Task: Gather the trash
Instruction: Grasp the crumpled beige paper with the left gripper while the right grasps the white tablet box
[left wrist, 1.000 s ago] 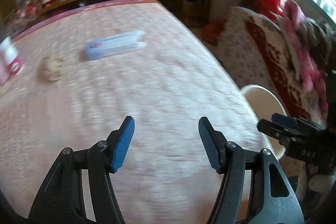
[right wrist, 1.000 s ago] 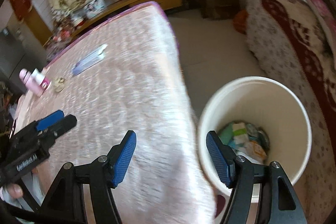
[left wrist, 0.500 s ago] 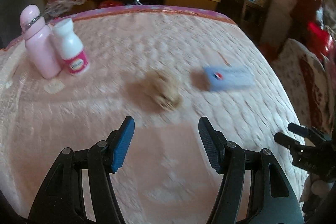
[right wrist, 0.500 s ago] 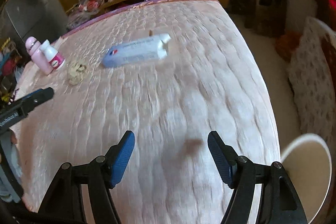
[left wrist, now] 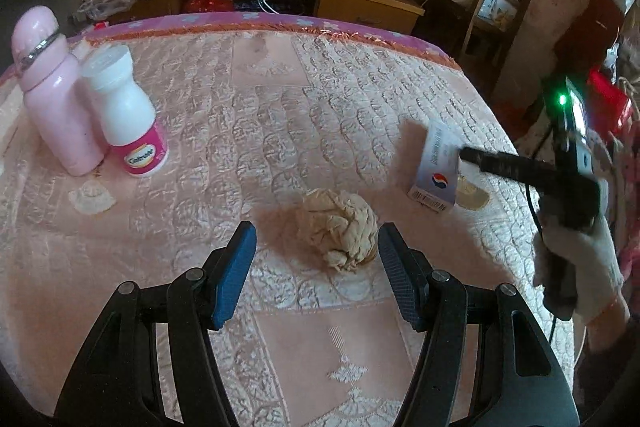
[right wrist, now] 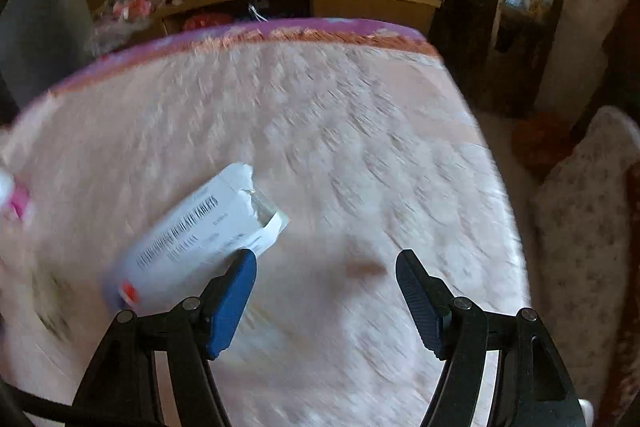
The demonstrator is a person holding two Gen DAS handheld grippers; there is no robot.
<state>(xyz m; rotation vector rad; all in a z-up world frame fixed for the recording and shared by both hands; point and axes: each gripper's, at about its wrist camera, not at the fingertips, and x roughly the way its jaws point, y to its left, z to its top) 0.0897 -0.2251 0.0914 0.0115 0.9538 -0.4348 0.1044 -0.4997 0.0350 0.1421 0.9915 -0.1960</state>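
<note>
The left gripper (left wrist: 314, 267) stands open and empty over the pink quilted bed (left wrist: 280, 131) — a crumpled paper ball (left wrist: 340, 229) lies just ahead, between the lines of its fingers, untouched. The right gripper (right wrist: 326, 291) is also open and holds nothing; a torn-open tablet carton (right wrist: 200, 235) lies beside its left finger (right wrist: 234, 303), outside the gap — contact unclear.

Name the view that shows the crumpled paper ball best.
The left wrist view: the crumpled paper ball lies sharp and whole on the bedspread, just ahead of the open jaws. The right wrist view shows at most a blurred smear at its left edge.
</note>
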